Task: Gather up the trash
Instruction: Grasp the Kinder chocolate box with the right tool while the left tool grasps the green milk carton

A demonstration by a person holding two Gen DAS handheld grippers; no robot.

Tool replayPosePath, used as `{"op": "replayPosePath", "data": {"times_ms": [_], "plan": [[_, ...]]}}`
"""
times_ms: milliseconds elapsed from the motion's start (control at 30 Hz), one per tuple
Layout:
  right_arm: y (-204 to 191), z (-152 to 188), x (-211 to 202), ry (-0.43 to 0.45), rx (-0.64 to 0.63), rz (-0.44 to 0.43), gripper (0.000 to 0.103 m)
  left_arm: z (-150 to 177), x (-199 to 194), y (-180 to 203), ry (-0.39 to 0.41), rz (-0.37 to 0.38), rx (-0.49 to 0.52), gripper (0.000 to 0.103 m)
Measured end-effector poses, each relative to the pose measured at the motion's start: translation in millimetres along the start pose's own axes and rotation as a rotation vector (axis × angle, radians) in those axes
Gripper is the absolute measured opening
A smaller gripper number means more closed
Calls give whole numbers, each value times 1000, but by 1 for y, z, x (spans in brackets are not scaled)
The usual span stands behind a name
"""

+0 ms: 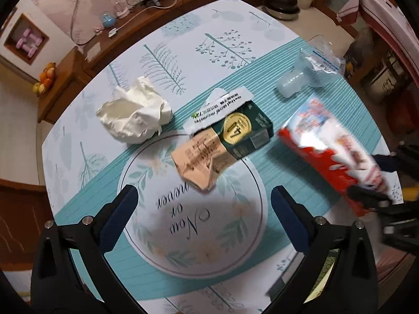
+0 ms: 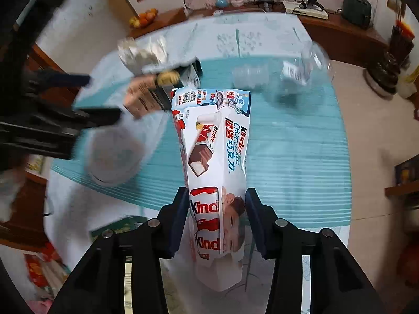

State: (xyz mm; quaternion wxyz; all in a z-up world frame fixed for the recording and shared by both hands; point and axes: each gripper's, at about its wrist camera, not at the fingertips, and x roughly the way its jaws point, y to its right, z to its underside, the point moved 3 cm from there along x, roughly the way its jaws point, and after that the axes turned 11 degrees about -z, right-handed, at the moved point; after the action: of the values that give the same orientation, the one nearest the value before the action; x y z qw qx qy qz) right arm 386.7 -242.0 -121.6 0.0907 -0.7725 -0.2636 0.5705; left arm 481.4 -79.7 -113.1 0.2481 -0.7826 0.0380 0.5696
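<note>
Two grippers show in the left wrist view: the left gripper (image 1: pixel 204 204) hangs over the table (image 1: pixel 275 41) with its jaws spread wide and nothing between them, above a round printed mat (image 1: pixel 183 235). Just beyond the jaws lies a crushed green and tan carton (image 1: pixel 225 141) with a torn white slip across its top, and to its left, close but apart, a crumpled white tissue (image 1: pixel 136 115). Farther off toward the right lies a clear plastic bottle (image 1: pixel 306 73) on its side. At the right edge the right gripper (image 1: pixel 377 180) pinches one end of a red and white Kinder chocolate box (image 1: pixel 330 144), which is blurred there. From the right wrist view, the box (image 2: pixel 214 151) runs straight out from the right gripper (image 2: pixel 217 217), its near end clamped between the two blue pads, with the jaws partly closed and pressing its sides. Whether its far end touches the teal cloth (image 2: pixel 301 157) cannot be told. Behind it sit the carton (image 2: pixel 157 89), the tissue (image 2: pixel 144 49) and the bottle (image 2: pixel 275 76), all blurred, and the left gripper (image 2: pixel 104 96) reaches in from the left edge.
</note>
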Motion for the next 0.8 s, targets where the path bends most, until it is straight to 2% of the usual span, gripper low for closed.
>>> {"op": "replayPosePath", "data": {"times_ms": [167, 333, 533, 733, 800], "plan": [[6, -23, -28, 77, 33, -55, 42, -15, 13, -1, 3, 32, 61, 100], [14, -49, -28, 115, 44, -65, 42, -27, 22, 8, 4, 63, 146, 100], [24, -73, -13, 117, 47, -68, 42, -40, 42, 18, -15, 70, 218, 100], [29, -80, -1, 107, 64, -86, 42, -53, 59, 20, -28, 117, 211, 100], [31, -79, 2, 102, 72, -88, 42, -56, 63, 22, -28, 128, 210, 94]]}}
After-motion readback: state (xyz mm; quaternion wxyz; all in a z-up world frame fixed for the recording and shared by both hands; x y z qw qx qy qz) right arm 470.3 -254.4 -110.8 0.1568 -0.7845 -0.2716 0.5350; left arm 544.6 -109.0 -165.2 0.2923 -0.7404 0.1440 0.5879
